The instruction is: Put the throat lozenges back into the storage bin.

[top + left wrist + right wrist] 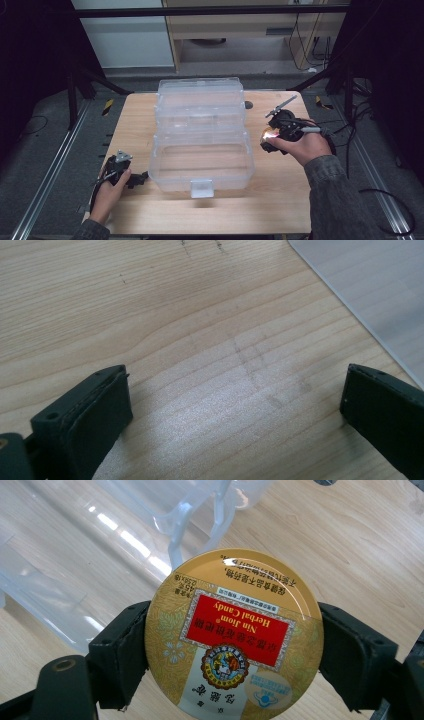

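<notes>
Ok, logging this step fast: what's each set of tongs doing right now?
Left tongs: open, nothing between them, over bare wooden table.
Right tongs: closed on the round candy tin.

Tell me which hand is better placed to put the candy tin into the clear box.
Right. The right claw already grips the round herbal candy tin beside the clear plastic storage box. The left claw is open, holding nothing, over bare wooden table.

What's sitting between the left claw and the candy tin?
The clear plastic box stands between the left claw and the candy tin held in the right claw, as the high view shows.
</notes>
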### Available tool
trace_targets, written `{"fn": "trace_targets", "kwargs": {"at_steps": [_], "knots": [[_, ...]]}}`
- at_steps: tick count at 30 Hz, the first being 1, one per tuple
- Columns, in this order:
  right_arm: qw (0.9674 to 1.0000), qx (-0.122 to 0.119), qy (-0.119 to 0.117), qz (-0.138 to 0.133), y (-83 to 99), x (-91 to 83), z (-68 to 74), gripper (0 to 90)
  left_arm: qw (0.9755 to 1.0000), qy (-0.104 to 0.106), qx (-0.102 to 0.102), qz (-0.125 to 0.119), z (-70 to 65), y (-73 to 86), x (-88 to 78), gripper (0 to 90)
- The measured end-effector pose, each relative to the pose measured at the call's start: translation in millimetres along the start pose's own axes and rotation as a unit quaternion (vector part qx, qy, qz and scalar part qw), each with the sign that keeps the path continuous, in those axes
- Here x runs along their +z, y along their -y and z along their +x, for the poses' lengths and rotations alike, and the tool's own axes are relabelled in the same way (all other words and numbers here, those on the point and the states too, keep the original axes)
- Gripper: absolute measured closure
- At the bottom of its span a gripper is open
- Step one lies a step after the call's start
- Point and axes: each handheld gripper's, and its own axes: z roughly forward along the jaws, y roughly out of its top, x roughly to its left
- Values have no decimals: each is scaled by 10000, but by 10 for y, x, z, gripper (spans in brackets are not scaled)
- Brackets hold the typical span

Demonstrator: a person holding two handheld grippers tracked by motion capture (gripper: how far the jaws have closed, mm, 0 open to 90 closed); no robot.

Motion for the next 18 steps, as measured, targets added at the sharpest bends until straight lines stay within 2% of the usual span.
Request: {"fn": "trace_targets", "kwargs": {"at_steps": [18], "knots": [[9996, -243, -108, -93, -143, 4, 199, 210, 10000, 5, 29, -7, 5, 1, 0, 0]]}}
